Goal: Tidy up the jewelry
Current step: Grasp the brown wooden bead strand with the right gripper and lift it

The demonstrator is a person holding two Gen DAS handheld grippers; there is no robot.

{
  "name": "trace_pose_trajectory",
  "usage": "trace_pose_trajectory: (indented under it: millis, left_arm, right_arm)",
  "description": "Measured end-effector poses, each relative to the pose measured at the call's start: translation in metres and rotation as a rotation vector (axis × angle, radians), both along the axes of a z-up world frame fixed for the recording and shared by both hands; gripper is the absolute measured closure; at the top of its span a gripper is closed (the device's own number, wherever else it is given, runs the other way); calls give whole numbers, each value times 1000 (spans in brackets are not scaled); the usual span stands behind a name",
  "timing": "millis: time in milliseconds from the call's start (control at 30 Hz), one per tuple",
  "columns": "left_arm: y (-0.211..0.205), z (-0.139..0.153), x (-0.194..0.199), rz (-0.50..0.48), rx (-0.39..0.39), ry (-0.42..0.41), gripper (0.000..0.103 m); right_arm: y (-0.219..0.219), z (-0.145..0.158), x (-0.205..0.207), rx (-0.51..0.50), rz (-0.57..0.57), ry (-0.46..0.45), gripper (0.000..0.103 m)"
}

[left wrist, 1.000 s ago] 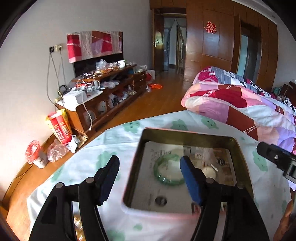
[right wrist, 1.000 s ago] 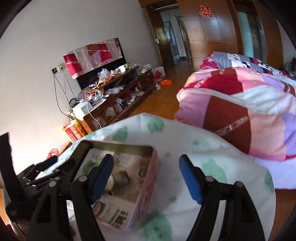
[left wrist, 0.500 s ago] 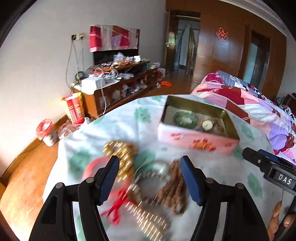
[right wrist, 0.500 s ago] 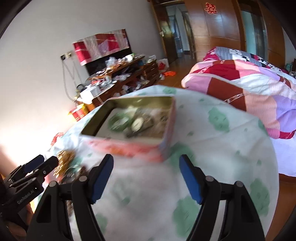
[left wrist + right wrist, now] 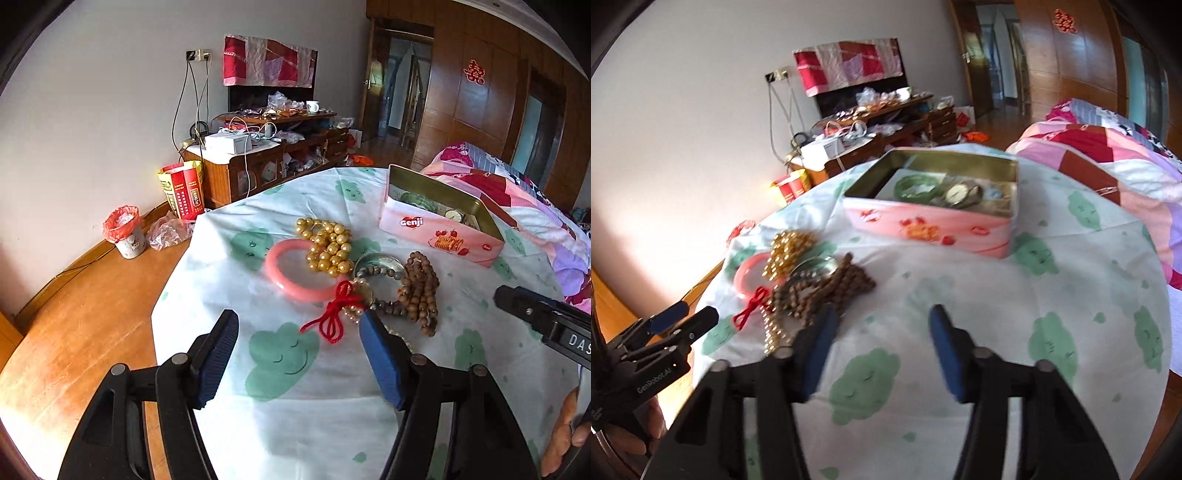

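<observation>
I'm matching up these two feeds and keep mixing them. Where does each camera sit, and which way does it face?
Left wrist: on the left gripper, low over the table's near edge, facing the jewelry pile and tin; its open fingers show, the right gripper at right.
Right wrist: on the right gripper, further right, facing the tin; open fingers show, the left gripper at left.
Shared: pile, tin, tablecloth, bed, cabinet.

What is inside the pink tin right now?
The pink tin holds a green bangle and a watch on white paper. Its near wall hides whatever lies lower.
</observation>
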State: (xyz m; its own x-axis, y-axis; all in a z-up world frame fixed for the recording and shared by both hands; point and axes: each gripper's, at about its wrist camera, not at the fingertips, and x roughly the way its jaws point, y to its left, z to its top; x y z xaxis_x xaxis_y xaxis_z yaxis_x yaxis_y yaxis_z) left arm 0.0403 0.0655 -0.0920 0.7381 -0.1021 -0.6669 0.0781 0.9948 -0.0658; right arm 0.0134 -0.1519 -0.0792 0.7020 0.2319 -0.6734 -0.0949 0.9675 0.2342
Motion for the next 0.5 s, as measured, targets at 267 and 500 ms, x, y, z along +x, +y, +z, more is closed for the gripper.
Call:
trace_pose_trajectory:
  millis: [267,500]
  left_arm:
    - [11,4,-7,2,-3,-30,35]
    - [23,1,-8,9,-17,-21,35]
  right_arm:
    - [27,-15,31,121,64,102,50]
    - [51,-35,65,115,47,182,38]
